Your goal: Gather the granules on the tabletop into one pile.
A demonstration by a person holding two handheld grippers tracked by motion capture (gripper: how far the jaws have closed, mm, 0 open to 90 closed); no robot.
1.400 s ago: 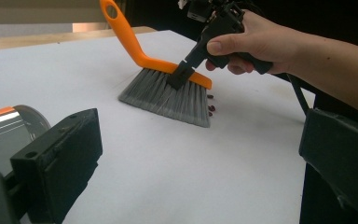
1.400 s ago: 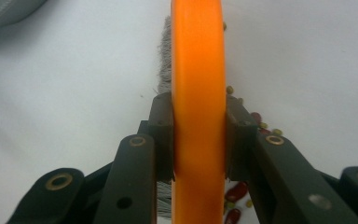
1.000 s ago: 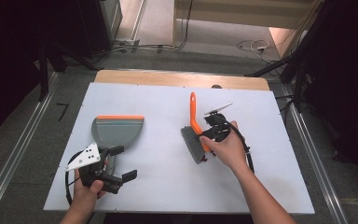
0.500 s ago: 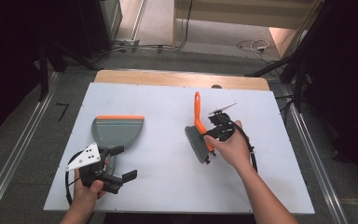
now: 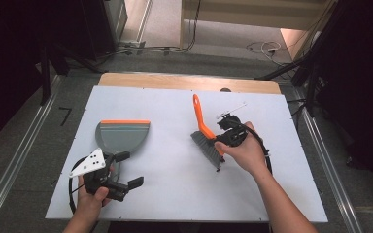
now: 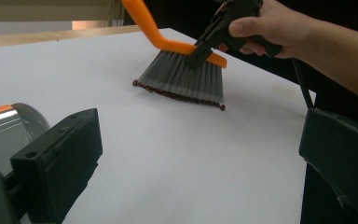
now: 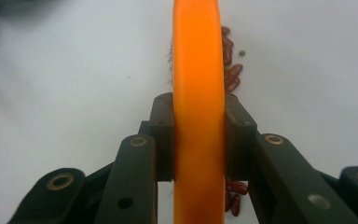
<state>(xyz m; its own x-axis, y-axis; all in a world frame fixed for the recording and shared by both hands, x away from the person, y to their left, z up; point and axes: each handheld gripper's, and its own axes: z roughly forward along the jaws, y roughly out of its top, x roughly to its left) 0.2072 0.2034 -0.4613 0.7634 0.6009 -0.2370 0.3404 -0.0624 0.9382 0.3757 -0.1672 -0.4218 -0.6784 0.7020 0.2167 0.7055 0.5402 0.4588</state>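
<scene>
This looks like a lab or test room set up for recording, not a home. A bare white table top [image 5: 175, 194] sits on a plain wooden board [image 5: 175, 80] in the middle of a grey carpeted floor [image 5: 29, 145], with metal rails [image 5: 9, 184] running along both sides and dark stands and equipment around it. Loose cables [image 5: 141, 47] and a white plug strip [image 5: 271, 48] lie on the floor behind the table.

Left claw [image 5: 125, 171] rests spread apart; right claw [image 5: 217, 141] clamps tight, wrist bent.
</scene>
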